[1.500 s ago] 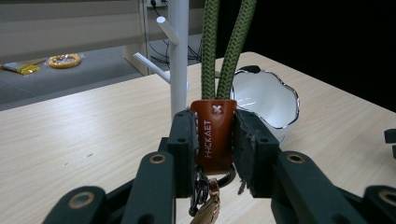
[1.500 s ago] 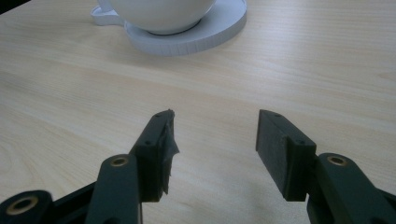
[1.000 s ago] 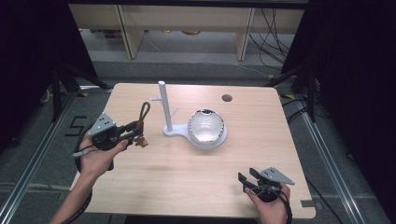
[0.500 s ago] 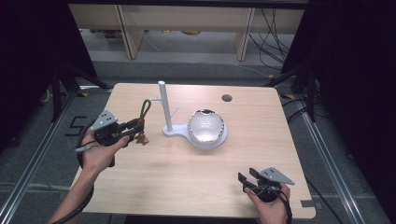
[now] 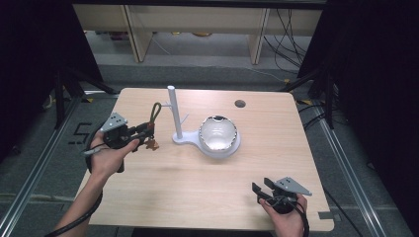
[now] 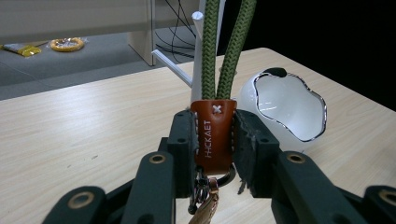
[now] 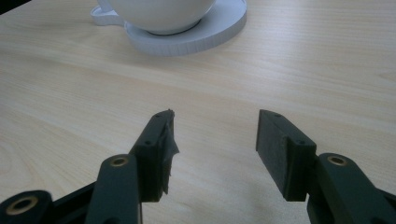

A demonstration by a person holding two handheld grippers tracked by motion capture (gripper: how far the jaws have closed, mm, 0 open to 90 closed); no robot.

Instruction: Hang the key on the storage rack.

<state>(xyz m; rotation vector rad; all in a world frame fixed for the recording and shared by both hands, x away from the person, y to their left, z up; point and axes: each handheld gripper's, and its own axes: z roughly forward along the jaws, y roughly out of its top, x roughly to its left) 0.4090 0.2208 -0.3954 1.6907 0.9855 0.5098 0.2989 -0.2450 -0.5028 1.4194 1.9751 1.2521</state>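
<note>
Left tongs [image 6: 212,140], clamped on the keychain's brown leather tab [image 6: 214,133], now sit slightly closer to the white stand [image 5: 174,116] at worktop [image 5: 197,187] nine o'clock; right tongs [image 7: 212,154] unmoved, jaws apart.

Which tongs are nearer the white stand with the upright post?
Left. The left tongs, shut on the keychain, hover just left of the white stand. The right tongs sit open at the table's near right corner, well away.
</note>
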